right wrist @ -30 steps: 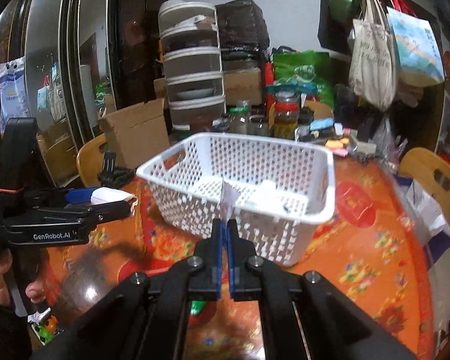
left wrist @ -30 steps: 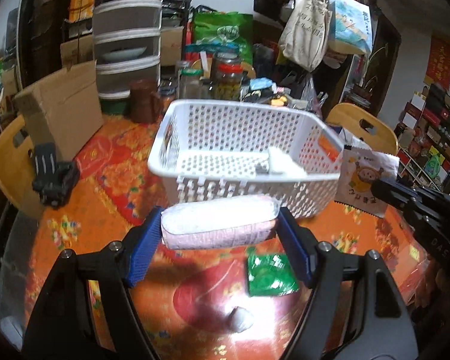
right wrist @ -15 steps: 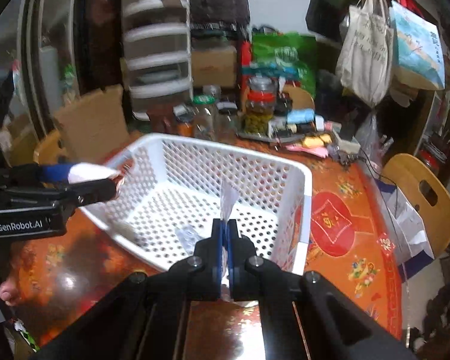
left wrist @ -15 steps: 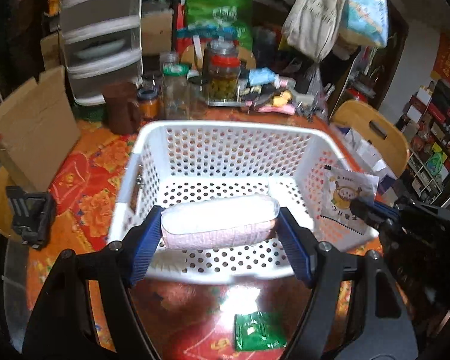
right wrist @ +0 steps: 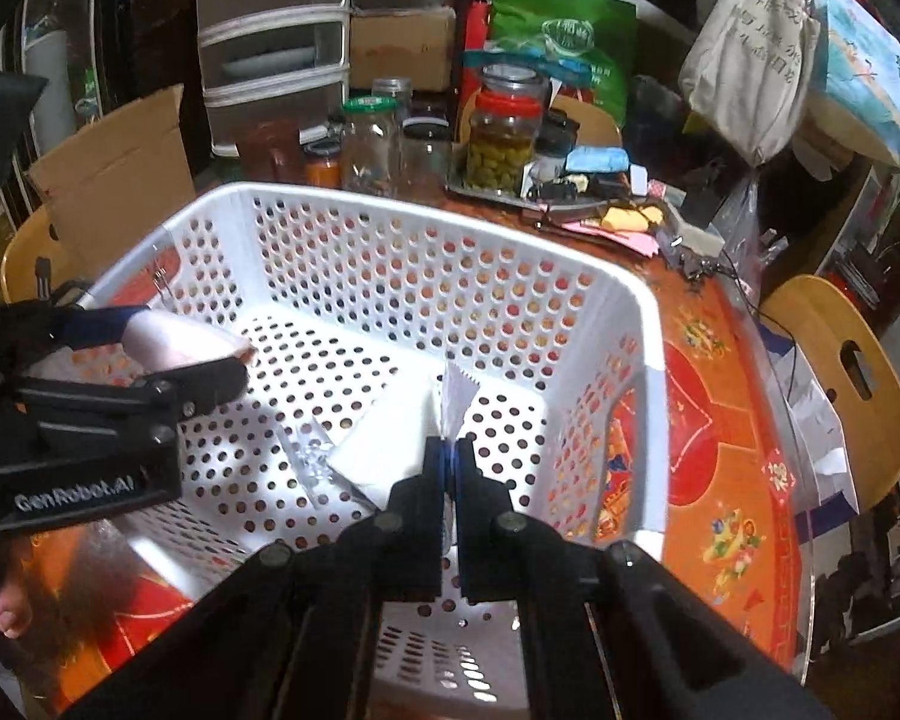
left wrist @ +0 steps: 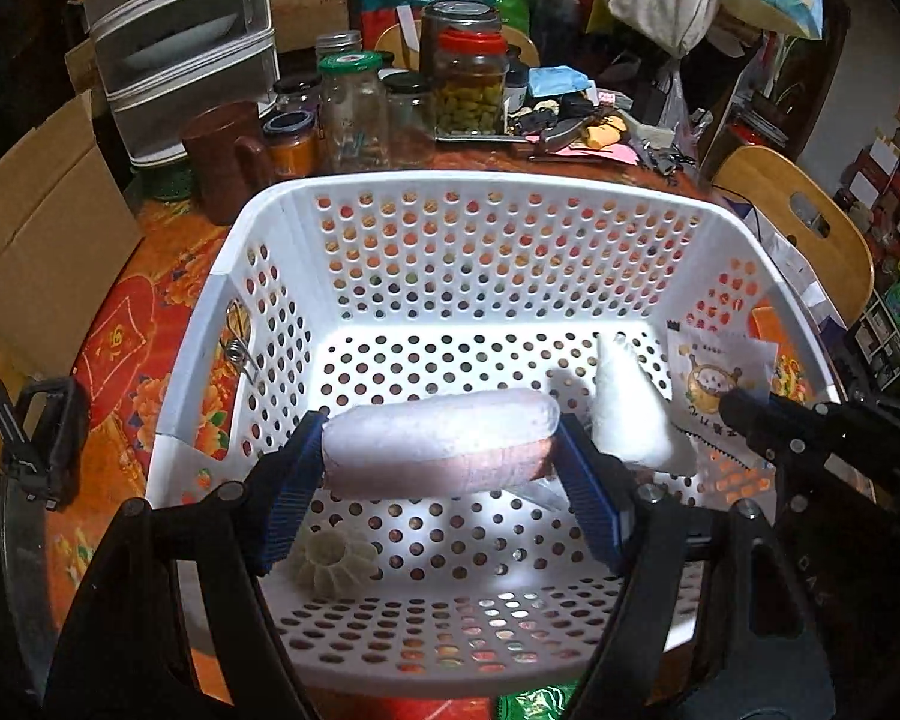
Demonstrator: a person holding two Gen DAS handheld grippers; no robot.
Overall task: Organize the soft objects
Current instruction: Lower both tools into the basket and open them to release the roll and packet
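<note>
Left wrist: left claw (left wrist: 438, 468) clamps pink pack (left wrist: 438, 441) over basket (left wrist: 468, 186); right claw (right wrist: 449, 465) pinches sachet (right wrist: 457, 393).

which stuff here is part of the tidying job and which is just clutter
Job: white perforated basket; pink-white soft roll in left tool; cartoon-print packet in right tool.

Lying about: glass jars; cardboard box; tote bag.

Looking smooth and glossy: white perforated plastic basket (left wrist: 270, 228). Shining under clear glossy cover: orange patterned tablecloth (right wrist: 732, 420). Appearing matt and soft: pink-white pack (left wrist: 438, 441). Appearing clear: glass jars (left wrist: 354, 108).
</note>
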